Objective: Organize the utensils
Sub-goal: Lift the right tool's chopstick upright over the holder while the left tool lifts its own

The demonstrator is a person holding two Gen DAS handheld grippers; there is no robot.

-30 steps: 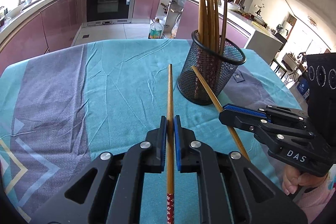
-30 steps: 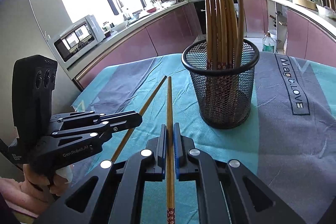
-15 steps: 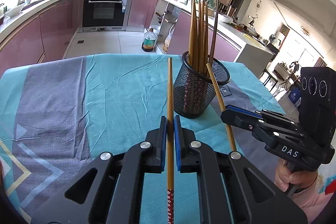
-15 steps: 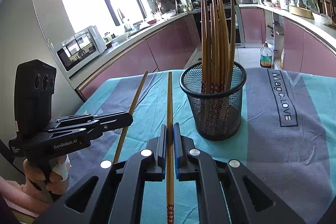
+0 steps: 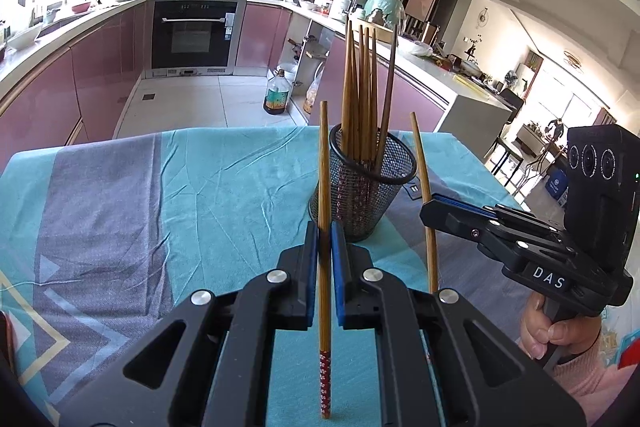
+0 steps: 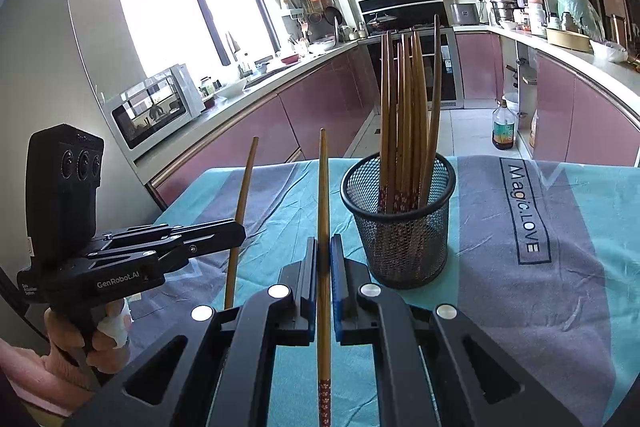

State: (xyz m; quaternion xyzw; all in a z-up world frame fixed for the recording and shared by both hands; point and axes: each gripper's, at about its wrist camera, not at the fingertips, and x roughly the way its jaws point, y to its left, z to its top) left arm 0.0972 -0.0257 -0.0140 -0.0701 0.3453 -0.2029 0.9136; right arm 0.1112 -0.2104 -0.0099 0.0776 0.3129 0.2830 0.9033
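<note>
A black mesh holder [image 5: 362, 187] stands on the teal cloth with several wooden chopsticks upright in it; it also shows in the right wrist view [image 6: 400, 223]. My left gripper [image 5: 325, 231] is shut on a wooden chopstick [image 5: 324, 167] that points up, just left of the holder. My right gripper [image 6: 325, 247] is shut on another chopstick [image 6: 323, 195], left of the holder. The right gripper's chopstick shows in the left wrist view [image 5: 422, 171] to the right of the holder. The left gripper's chopstick shows in the right wrist view [image 6: 242, 195].
The table carries a teal and grey cloth [image 5: 180, 195] with "Magic.LOVE" printed on it [image 6: 524, 211]. Purple kitchen cabinets [image 5: 100, 67], an oven [image 5: 196, 35] and an oil bottle [image 5: 276, 95] on the floor lie beyond the table's far edge.
Both grippers have lifted and tilted their chopsticks more upright. The holder now looks smaller and farther off in both views.
</note>
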